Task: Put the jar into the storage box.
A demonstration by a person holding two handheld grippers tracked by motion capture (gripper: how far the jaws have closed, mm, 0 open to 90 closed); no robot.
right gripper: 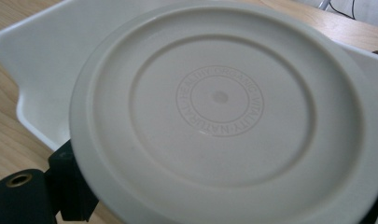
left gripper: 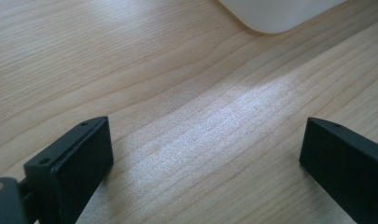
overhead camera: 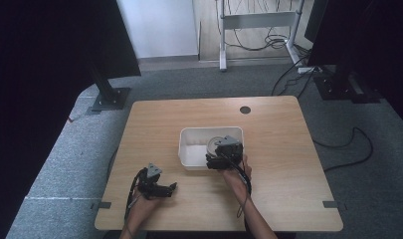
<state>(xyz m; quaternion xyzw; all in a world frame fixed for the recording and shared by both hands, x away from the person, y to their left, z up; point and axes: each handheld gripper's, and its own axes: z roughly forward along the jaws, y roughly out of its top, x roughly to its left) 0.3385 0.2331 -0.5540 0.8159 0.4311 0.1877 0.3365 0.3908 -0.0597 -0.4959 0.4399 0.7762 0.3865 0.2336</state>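
Two grippers work at the light wooden table [overhead camera: 278, 149]. The right gripper [overhead camera: 224, 154] clamps a round cream plastic lid [right gripper: 224, 112] over the white rectangular plastic tub [overhead camera: 186, 149]. The left gripper [left gripper: 203, 158], jaws spread wide and empty, rests near the table's front edge.

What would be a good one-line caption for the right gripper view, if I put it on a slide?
A round cream lid with embossed lettering, held in the right gripper above a white tub on a wooden table.

One white tub [overhead camera: 189, 149], one round lid [right gripper: 224, 116]
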